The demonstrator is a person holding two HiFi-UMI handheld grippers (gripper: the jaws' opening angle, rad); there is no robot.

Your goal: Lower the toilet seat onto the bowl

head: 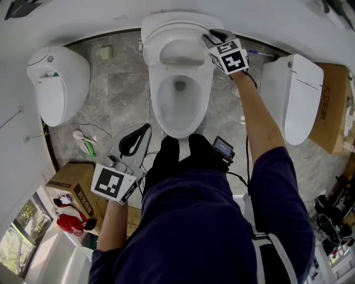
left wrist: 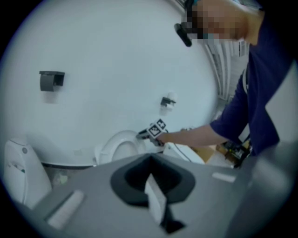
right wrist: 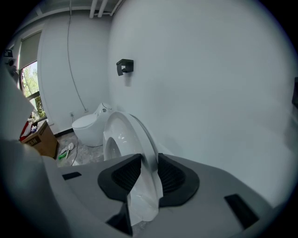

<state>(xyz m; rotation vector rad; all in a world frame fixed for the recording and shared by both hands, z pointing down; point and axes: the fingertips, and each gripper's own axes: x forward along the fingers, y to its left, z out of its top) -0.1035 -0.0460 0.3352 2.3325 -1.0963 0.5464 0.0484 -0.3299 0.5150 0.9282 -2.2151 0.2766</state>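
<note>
Gripping the raised seat is the step in hand. At the upper centre of the head view the seat [head: 152,45] stands upright against the wall [head: 83,16], behind the bowl [head: 156,105], which lies open beneath it. No part of the lowering is yet done. The right gripper [head: 212,37] reaches to the seat's upper right edge. The right gripper view shows its two ribbed pads [right wrist: 125,173] standing either side of the white rim and bearing on it, clamped with the rim running up between them. The left gripper [head: 145,130] hangs at the lower left of the head view, well apart from the toilet. Its own view shows the jaws brought together with nothing held. Judgement: the hold appears made, but it sits on a thin curved edge near the top of the seat, so slipping is the chief risk. The next move calls for drawing the rim forward, away from the wall, and swinging it down about its rear edge. The wrist should turn with the arc so that the pads do not twist off. The descent should be kept slow until the seat rests flat on the bowl. The left gripper has no evident part in this and may remain clear.
</note>
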